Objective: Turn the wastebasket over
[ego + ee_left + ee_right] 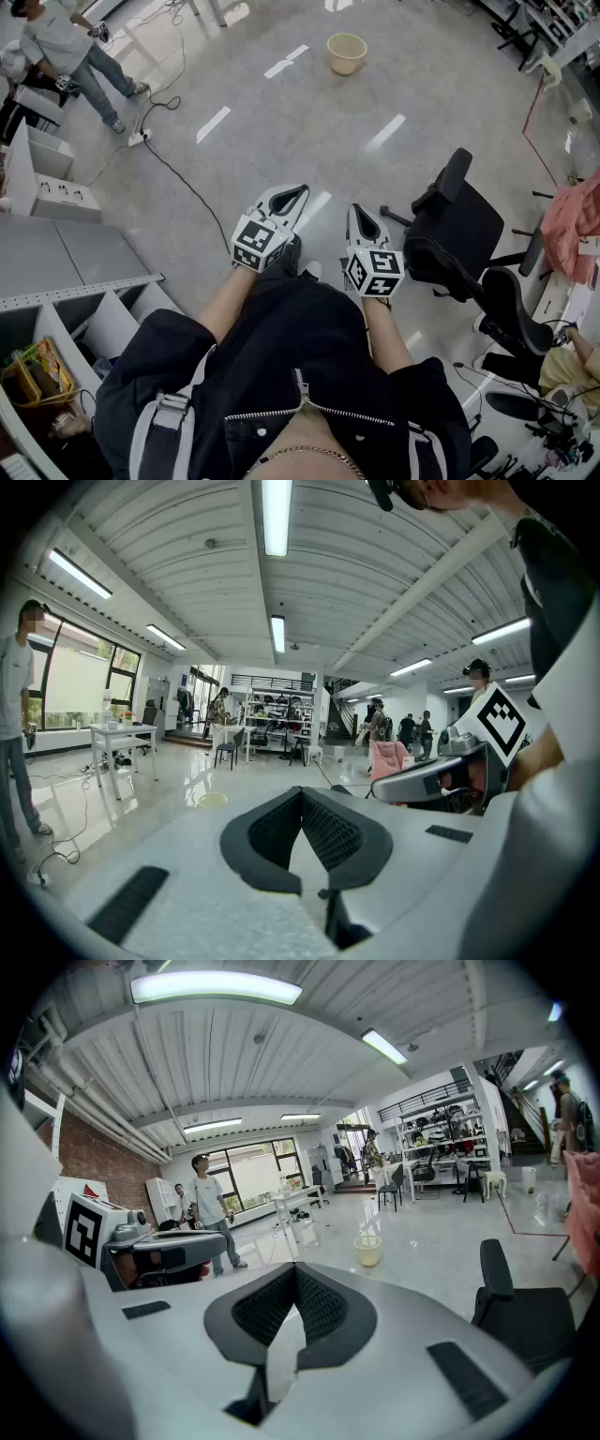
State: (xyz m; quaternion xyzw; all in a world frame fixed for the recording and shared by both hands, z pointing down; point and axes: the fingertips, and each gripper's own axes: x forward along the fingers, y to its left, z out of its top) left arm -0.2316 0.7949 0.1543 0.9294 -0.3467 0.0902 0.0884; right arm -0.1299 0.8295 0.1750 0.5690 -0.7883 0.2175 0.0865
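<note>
The wastebasket (347, 53) is a pale yellow bucket. It stands upright on the grey floor far ahead, mouth up, with nothing touching it. The right gripper view shows the wastebasket (367, 1250) beyond the jaw tips. In the left gripper view only the top of the wastebasket (214, 800) peeks over the gripper body. My left gripper (300, 190) and right gripper (356, 210) are held side by side in front of my body, both far short of it. The left gripper (302, 789) is shut with nothing in it, and so is the right gripper (295, 1267).
A black office chair (459, 230) stands close on the right, with pink cloth (574, 220) beyond it. White shelves (47, 178) line the left. A cable and power strip (139, 138) lie on the floor. A person (70, 47) stands at the far left.
</note>
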